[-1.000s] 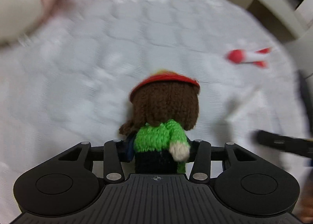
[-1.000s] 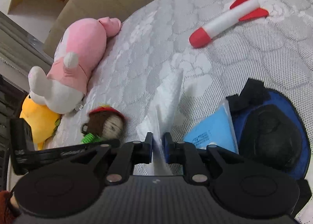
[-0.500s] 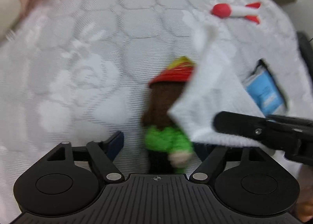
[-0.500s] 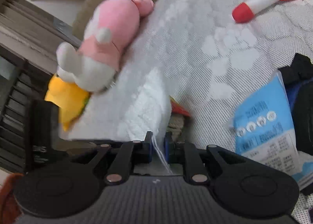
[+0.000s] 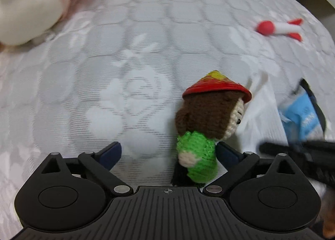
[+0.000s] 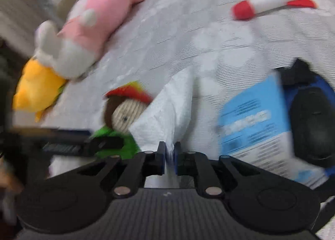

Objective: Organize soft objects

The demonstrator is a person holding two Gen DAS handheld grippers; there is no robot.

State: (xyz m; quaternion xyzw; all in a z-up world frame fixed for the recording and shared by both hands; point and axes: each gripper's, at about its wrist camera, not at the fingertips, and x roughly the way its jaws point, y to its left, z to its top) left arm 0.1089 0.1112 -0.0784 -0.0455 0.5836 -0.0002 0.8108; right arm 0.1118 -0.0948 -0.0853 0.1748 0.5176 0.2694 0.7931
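Two grippers in view: left gripper (image 5: 168,152) has just been opening, jaws wide w/ knitted doll (image 5: 209,126) lying between them, lower centre-right of frame, unpressed on the quilted mattress (image 5: 104,72). Right gripper (image 6: 169,156) clenched on white cloth (image 6: 167,114), bottom centre, doll just left of it.

Left gripper (image 5: 168,153): pointing steeply down, jaws spread wide, just been opening. Knitted doll (image 5: 206,129) stands between them at the 3 o'clock side, close against the right pad; left pad clear of it.

Right gripper (image 6: 169,156): angled down, jaws nearly together, pinching a white cloth (image 6: 167,114). In the left wrist view its blurred finger enters from 3 o'clock.
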